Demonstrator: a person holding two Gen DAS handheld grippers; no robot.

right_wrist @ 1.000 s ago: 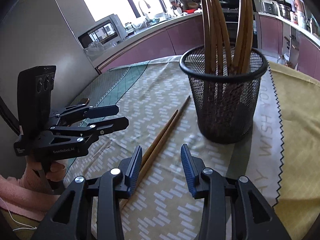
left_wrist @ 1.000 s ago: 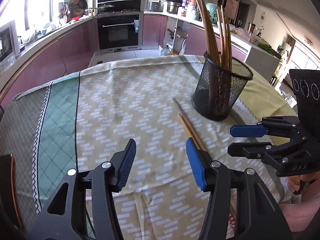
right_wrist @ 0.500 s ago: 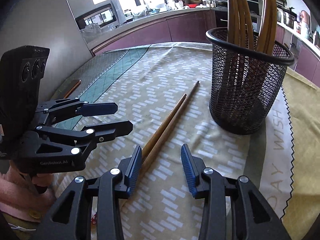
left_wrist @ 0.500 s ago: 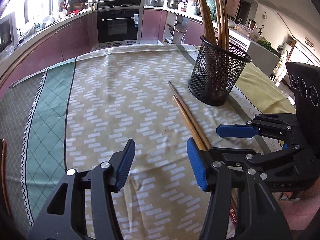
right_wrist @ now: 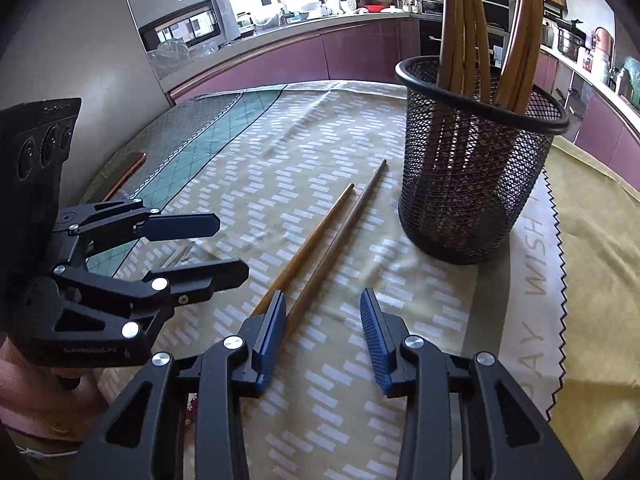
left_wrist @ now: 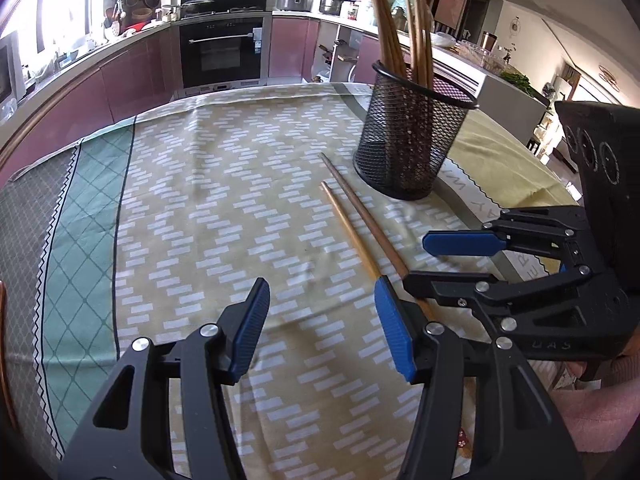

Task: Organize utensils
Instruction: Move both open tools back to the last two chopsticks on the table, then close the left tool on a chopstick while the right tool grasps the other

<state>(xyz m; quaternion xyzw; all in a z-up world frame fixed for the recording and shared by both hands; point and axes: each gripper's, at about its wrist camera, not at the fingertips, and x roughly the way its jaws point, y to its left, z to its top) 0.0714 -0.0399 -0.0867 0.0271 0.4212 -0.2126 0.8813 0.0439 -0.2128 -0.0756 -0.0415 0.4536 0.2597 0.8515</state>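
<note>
chopsticks (right_wrist: 320,240), two loose wooden ones, lie side by side on the patterned tablecloth (left_wrist: 224,200) that covers the desk, their far tips just beside the black mesh holder (right_wrist: 472,184). that holder stands upright and already has several more chopsticks (right_wrist: 468,28) leaning in it. the right hand-held gripper (right_wrist: 323,332) hangs over the near ends of the loose pair; its jaws are closing, with the darker stick running in between them and the lighter one passing under the left pad (no pad presses on either stick). the left hand-held gripper (left_wrist: 322,328) hovers close by, jaws spread over bare cloth with nothing between them. the two tools crowd each other near the sticks. behind the desk run purple kitchen cabinets (left_wrist: 132,76) and a built-in oven (left_wrist: 222,54).
</note>
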